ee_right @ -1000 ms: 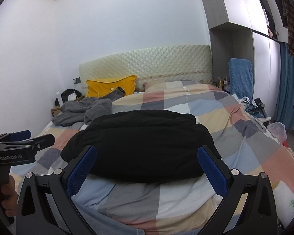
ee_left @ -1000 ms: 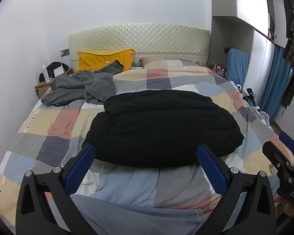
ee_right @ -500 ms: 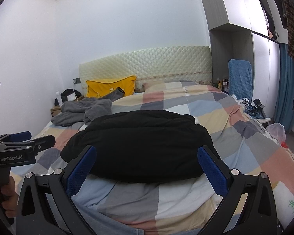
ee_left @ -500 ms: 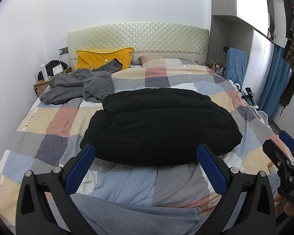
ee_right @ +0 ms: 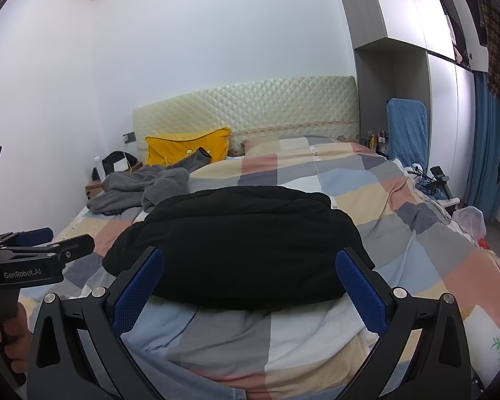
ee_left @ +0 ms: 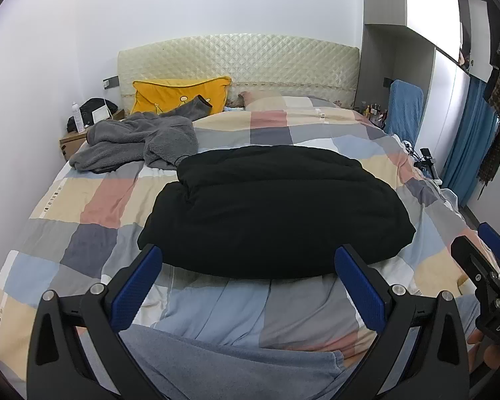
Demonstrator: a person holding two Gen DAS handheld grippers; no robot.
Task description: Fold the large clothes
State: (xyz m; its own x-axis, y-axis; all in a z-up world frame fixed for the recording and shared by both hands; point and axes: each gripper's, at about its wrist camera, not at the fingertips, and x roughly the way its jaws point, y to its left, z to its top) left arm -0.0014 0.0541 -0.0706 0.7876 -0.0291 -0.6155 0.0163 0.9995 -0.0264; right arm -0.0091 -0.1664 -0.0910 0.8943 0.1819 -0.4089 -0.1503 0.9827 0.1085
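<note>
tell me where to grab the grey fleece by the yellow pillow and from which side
Probably the sleeve lying up against the yellow pillow: it sticks clear of the crumpled grey fleece. Come from the bed's left side, since the black garment lies in front.

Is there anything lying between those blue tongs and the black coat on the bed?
Nothing visible. Only bare quilt lies between the open left tongs, the open right tongs and the black coat. The grey garment lies beyond it.
</note>
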